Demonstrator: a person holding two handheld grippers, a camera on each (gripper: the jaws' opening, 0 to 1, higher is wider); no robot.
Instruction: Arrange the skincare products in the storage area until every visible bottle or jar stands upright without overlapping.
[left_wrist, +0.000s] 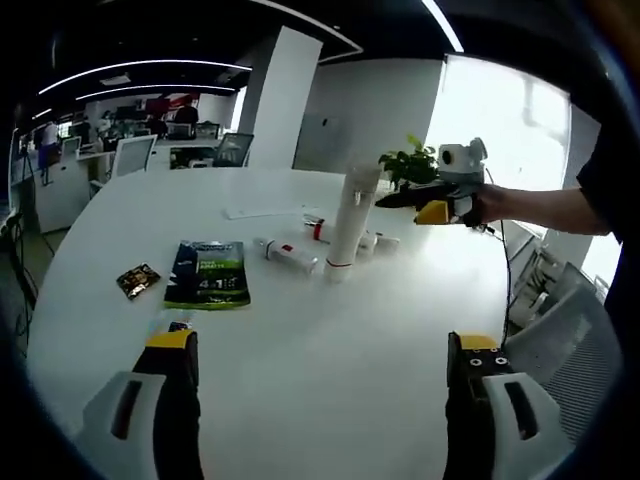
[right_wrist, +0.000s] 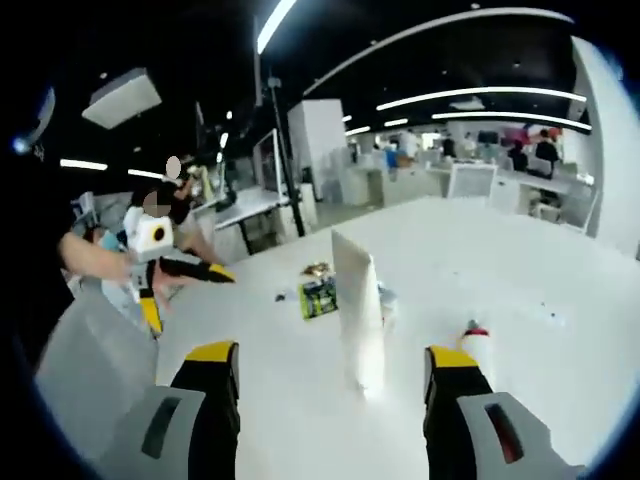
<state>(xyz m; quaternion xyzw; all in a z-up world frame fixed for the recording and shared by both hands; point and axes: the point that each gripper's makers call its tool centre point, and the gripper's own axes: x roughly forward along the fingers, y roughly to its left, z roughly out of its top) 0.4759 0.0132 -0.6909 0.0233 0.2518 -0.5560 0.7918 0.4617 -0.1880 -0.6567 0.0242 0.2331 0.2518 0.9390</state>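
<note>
Upright tube (left_wrist: 352, 222) stands on table (left_wrist: 330, 360), bottle (left_wrist: 291, 257) lying beside it.

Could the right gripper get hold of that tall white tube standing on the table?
Probably yes. The right gripper is open, and the tall white tube stands upright straight ahead between its jaws with nothing in between. The small bottles lie off to the side on the table.
</note>
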